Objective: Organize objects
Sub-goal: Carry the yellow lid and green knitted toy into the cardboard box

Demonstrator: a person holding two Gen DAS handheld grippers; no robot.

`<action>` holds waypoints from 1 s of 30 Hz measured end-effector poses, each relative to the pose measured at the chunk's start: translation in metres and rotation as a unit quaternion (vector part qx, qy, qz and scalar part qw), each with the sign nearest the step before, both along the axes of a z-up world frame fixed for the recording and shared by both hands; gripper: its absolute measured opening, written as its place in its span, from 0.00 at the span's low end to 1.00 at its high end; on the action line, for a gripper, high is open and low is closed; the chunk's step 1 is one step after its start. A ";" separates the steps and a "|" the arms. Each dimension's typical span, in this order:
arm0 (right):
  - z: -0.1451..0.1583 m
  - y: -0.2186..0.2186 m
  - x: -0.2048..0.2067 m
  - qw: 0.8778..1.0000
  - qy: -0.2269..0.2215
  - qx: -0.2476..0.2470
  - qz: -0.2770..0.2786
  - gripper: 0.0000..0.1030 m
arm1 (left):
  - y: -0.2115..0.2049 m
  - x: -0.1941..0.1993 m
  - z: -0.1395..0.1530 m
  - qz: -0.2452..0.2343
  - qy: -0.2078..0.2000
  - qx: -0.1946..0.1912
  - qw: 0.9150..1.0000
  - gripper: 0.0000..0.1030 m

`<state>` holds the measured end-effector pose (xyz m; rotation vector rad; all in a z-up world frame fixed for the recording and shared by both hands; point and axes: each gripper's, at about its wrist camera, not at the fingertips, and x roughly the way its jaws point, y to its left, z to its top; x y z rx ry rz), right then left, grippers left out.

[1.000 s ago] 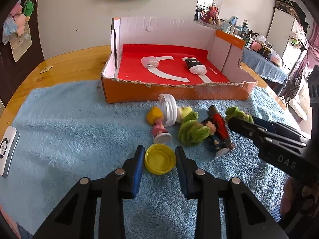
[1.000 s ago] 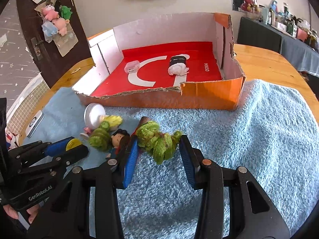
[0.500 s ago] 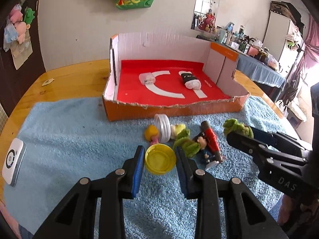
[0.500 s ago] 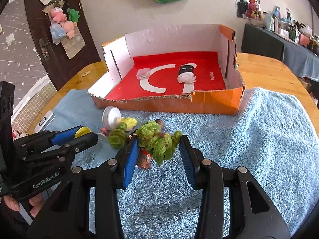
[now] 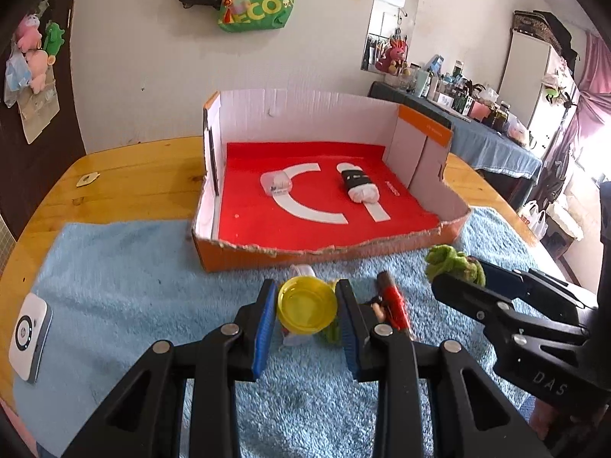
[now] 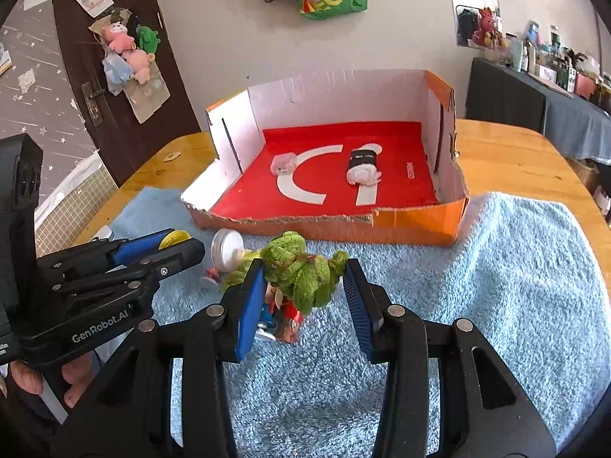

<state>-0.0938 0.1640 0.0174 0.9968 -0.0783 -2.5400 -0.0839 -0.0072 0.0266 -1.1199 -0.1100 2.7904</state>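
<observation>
My left gripper (image 5: 305, 316) is shut on a yellow lid (image 5: 306, 305) and holds it above the blue towel (image 5: 126, 286). My right gripper (image 6: 303, 294) is shut on a green fuzzy toy (image 6: 301, 271), also lifted; the toy also shows in the left wrist view (image 5: 454, 263). An open cardboard box with a red floor (image 5: 317, 206) stands behind; a small clear container (image 5: 275, 183) and a black-and-white roll (image 5: 357, 187) lie in it. A red-and-black figure (image 5: 391, 301) and a white-capped jar (image 6: 228, 248) lie on the towel below the grippers.
A white device (image 5: 28, 336) lies at the towel's left edge. The wooden table (image 5: 133, 175) extends left of and behind the box. The box's front wall (image 6: 343, 225) is low and torn; its other walls are tall. A small tag (image 5: 87, 179) lies on the wood.
Both grippers have risen from the towel with their objects, the yellow lid and the green toy, and moved toward the box. The toys left on the towel now sit below them.
</observation>
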 end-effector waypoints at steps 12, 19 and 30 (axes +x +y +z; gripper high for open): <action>0.011 -0.002 -0.010 1.000 0.013 -0.002 0.003 0.39 | 0.001 -0.017 0.012 -0.002 0.011 0.003 1.000 0.32; 0.016 -0.002 -0.018 1.000 0.017 -0.001 0.005 0.39 | 0.001 -0.028 0.015 0.002 0.010 0.006 1.000 0.32; 0.021 -0.002 -0.036 1.000 0.019 0.000 0.003 0.39 | 0.000 -0.041 0.021 0.002 0.010 0.004 1.000 0.32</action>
